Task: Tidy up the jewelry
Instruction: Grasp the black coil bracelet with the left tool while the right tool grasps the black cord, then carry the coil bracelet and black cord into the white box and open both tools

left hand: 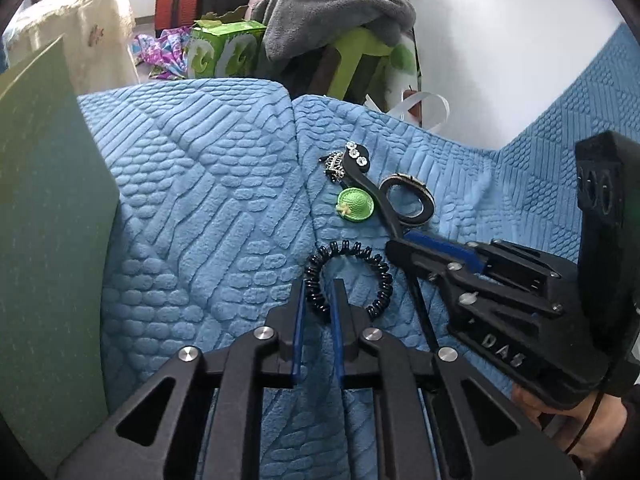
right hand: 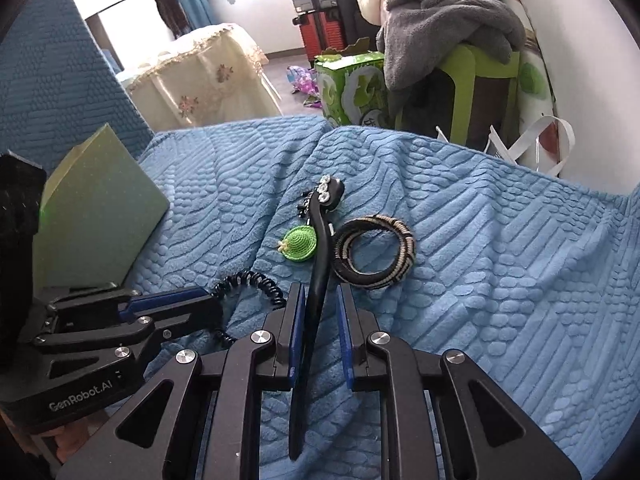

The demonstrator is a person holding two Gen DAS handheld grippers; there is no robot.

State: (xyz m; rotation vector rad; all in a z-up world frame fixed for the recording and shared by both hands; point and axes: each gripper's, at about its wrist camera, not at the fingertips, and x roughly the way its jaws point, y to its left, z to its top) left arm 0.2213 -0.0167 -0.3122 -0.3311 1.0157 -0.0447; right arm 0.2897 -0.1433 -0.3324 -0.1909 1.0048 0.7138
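Left gripper [left hand: 319,286]: jaws drawn nearly together, pinching one side of the black spiral hair tie [left hand: 348,276]. The rest of the coil loops ahead of the fingertips and to their right, resting on the blue textured blanket [left hand: 200,200].

Right gripper [right hand: 320,290]: jaws narrowed on the stem of the long black hair clip [right hand: 318,264]. The stem runs between the blue pads and on back beneath the gripper. The clip's flowered end lies well ahead of the fingertips, on the blanket.

Items ahead of the right gripper, all lying directly on the blanket:
- Green hat-shaped clip [right hand: 300,244], ahead and slightly left, touching the stem.
- Black-and-cream braided bracelet [right hand: 376,252], ahead and to the right, just beside the stem.
- Small rhinestone piece [left hand: 334,166], partly hidden beside the clip's flowered end.

The two grippers stand side by side, fingertips near each other, the left gripper just to the left of the right.

Containers:
- Green cardboard box [right hand: 352,84], far ahead beyond the blanket's edge, top flaps open; contents cannot be seen.
- Bag with white handles [right hand: 532,148], far ahead and right; contents cannot be seen.

A flat green panel [left hand: 40,200] stands tilted to the left of the left gripper
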